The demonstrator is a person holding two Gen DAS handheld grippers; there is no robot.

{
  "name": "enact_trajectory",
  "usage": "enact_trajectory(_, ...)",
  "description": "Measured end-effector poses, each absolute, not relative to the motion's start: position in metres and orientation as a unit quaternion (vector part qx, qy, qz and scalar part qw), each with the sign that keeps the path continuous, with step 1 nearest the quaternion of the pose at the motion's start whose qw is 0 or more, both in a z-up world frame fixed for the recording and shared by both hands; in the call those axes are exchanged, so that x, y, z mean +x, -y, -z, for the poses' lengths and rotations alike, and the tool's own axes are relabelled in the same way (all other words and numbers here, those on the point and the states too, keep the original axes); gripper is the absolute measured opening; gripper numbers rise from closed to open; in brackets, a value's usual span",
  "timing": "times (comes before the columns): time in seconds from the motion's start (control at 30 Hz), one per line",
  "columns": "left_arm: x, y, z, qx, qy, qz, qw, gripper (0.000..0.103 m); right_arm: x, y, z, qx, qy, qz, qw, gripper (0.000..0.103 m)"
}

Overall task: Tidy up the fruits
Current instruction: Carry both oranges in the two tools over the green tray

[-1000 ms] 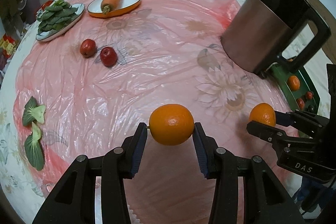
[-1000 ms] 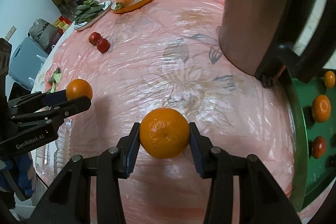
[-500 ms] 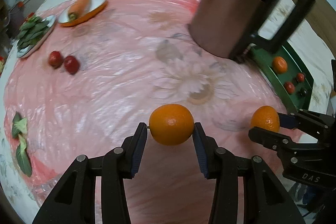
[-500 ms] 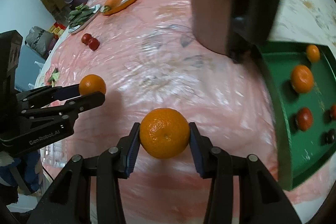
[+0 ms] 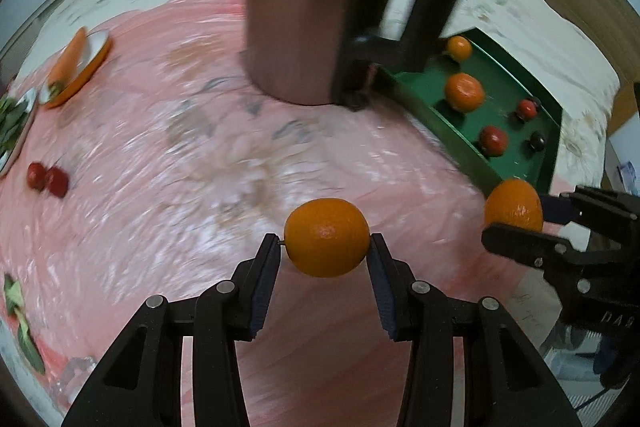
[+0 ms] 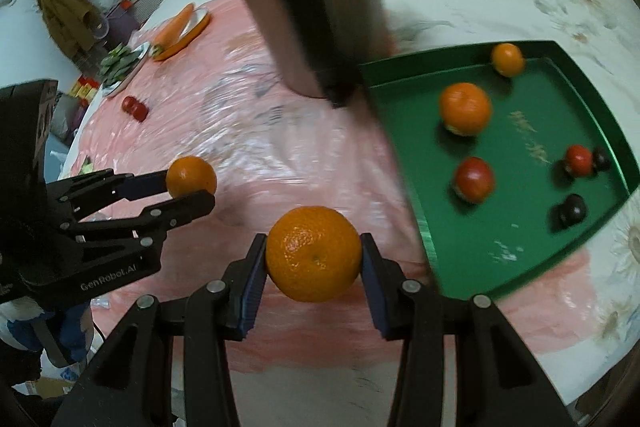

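My left gripper [image 5: 326,243] is shut on an orange [image 5: 327,237], held above the pink plastic sheet. My right gripper [image 6: 314,253] is shut on a second orange [image 6: 313,253]; it also shows at the right of the left wrist view [image 5: 514,207]. The left gripper and its orange [image 6: 191,175] show at the left of the right wrist view. A green tray [image 6: 532,251] lies to the right and holds two oranges [image 6: 465,108], red fruits [image 6: 474,179] and dark fruits [image 6: 572,209]. Two red fruits [image 5: 47,179] lie on the sheet at far left.
A tall copper and black kettle [image 5: 308,23] stands just left of the tray [image 5: 436,115]. A plate with a carrot [image 5: 70,65] and a plate of greens [image 5: 10,115] sit at the far left. Leaf pieces [image 5: 18,311] lie near the left edge.
Both grippers have swung right with their oranges. The kettle and green tray now sit much closer and more central in both views.
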State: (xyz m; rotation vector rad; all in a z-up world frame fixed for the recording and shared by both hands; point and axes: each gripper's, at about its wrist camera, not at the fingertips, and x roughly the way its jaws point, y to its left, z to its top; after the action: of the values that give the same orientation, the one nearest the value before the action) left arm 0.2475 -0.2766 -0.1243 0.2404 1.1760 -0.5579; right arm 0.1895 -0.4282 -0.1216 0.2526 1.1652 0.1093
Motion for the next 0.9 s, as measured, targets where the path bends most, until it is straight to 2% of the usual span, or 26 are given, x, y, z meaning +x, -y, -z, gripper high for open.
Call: enact_trajectory(0.9,0.226,0.444,0.122,0.121,-0.523,0.397,0.744,0.039,0.183,0.606,0.121,0.121,-0.515,0.116,0.84,0.055)
